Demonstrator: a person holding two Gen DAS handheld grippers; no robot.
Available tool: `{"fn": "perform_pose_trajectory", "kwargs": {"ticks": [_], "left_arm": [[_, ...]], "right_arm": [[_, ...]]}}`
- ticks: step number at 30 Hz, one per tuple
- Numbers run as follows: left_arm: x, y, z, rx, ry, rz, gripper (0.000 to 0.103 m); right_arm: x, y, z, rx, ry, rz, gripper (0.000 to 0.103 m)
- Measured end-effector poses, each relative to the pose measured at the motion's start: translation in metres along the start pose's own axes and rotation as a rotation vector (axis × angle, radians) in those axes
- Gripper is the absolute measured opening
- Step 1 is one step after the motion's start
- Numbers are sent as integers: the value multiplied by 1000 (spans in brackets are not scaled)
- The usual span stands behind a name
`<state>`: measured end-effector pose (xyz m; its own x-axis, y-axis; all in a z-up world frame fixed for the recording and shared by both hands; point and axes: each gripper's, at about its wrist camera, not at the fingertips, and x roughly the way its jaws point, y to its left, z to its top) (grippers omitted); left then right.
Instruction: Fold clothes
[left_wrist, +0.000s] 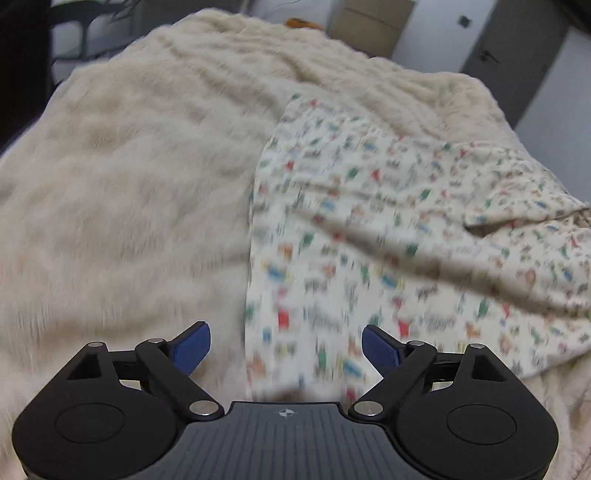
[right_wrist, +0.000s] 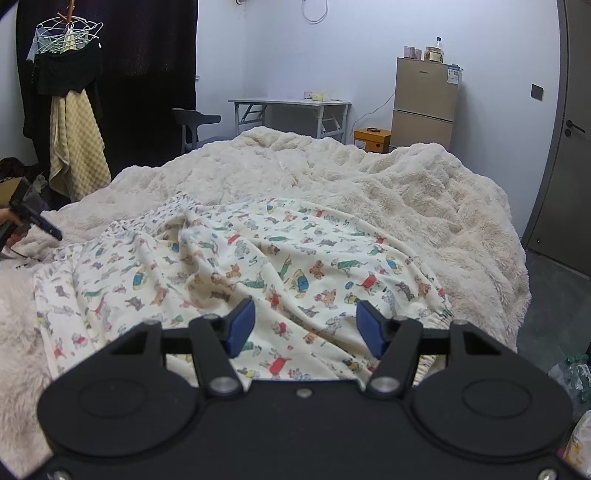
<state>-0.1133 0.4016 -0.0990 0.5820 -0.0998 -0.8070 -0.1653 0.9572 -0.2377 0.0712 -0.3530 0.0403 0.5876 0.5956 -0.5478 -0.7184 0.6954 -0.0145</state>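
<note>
Lying crumpled across the bed's cream fleece blanket, the printed garment is filling the middle of the right wrist view, its cream cloth covered in small coloured animal figures. It is looking soft, light and limp, bunching into ridges and hollows instead of holding any shape, so I judge it is going to sag and slide when lifted by one point alone. A gathered, elastic-looking hem is showing at the lower right of that view, and a straight side edge is running down the centre of the left wrist view, which is blurred; both are looking like sound places to pinch, since a hem gives thicker cloth to bite on.

The right tongs are hovering just above the garment's near part, spread wide, with nothing between the blue pads. The left tongs are likewise gaping and holding nothing, straddling the garment's side edge at the bottom of their own view; they are also appearing as a dark shape at the far left of the right wrist view.

Folding is not yet looking begun; the cloth probably needs flattening first.

Beyond the bed, a grey tabletop is standing against the wall in the upper centre, with a fridge at the upper right and clothes hanging at the upper left.
</note>
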Motion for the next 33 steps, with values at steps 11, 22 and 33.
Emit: {"fn": "perform_pose_trajectory", "kwargs": {"ticks": [11, 22, 33], "left_arm": [[-17, -7, 0, 104, -54, 231, 4], [-74, -118, 12, 420, -255, 41, 84], [-30, -272, -54, 985, -160, -162, 89]], "right_arm": [[-15, -3, -1, -14, -2, -7, 59], [-88, 33, -22, -322, 48, 73, 63], [-63, 91, -73, -593, 204, 113, 62]]}}
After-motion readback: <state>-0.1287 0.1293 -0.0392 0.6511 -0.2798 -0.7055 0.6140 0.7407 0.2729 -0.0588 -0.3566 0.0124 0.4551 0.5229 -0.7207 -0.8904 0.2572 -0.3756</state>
